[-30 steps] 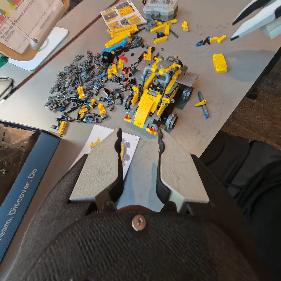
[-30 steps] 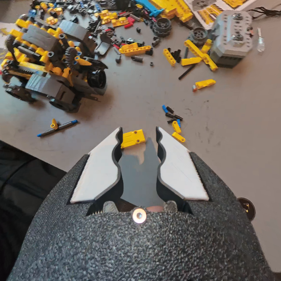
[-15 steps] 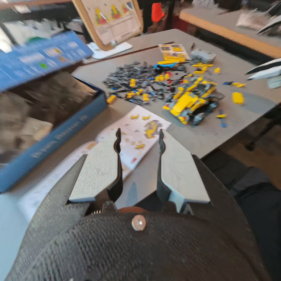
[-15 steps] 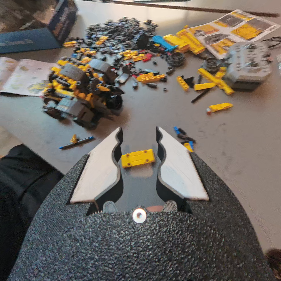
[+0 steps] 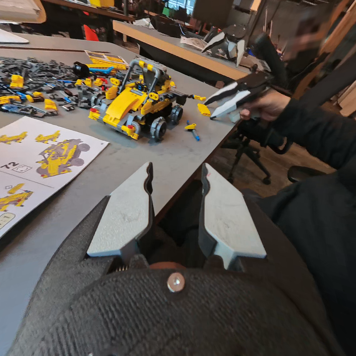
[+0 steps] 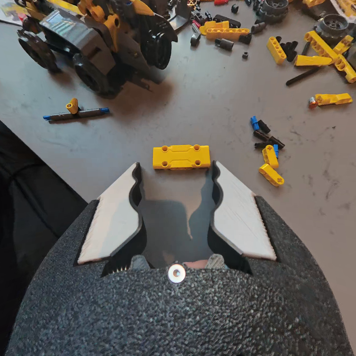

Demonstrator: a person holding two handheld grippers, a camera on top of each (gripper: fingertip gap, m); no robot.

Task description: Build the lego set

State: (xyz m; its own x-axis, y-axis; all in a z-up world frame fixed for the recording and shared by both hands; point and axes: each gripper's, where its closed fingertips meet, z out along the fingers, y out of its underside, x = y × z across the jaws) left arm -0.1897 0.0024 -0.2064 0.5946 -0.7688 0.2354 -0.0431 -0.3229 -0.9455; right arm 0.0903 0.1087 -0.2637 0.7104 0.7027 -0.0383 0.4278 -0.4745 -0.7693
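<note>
A flat yellow panel piece (image 6: 181, 157) lies on the grey table (image 6: 212, 100), just beyond my right gripper's tips. My right gripper (image 6: 175, 163) is open and empty, low over the table, its tips apart either side of the panel's near edge. It shows in the left wrist view (image 5: 208, 109), held by a hand, next to the same panel (image 5: 204, 111). My left gripper (image 5: 176, 168) is open and empty, raised over the table's near edge. A yellow and grey toy car (image 5: 138, 104) stands mid-table; it also shows in the right wrist view (image 6: 100, 36).
An open instruction booklet (image 5: 44, 163) lies at the left. A pile of loose dark and yellow pieces (image 5: 34, 84) lies behind the car. A grey axle with a yellow connector (image 6: 76, 113) and small pins (image 6: 267, 140) lie near the panel. A person's dark-clothed legs (image 5: 317, 221) are at the right. The gap from one gripper's tips to the other's is roughly 30 cm.
My left gripper has swung right and levelled out toward the table edge. My right gripper has dropped closer to the table, opened wider, and the yellow panel now lies just past its tips.
</note>
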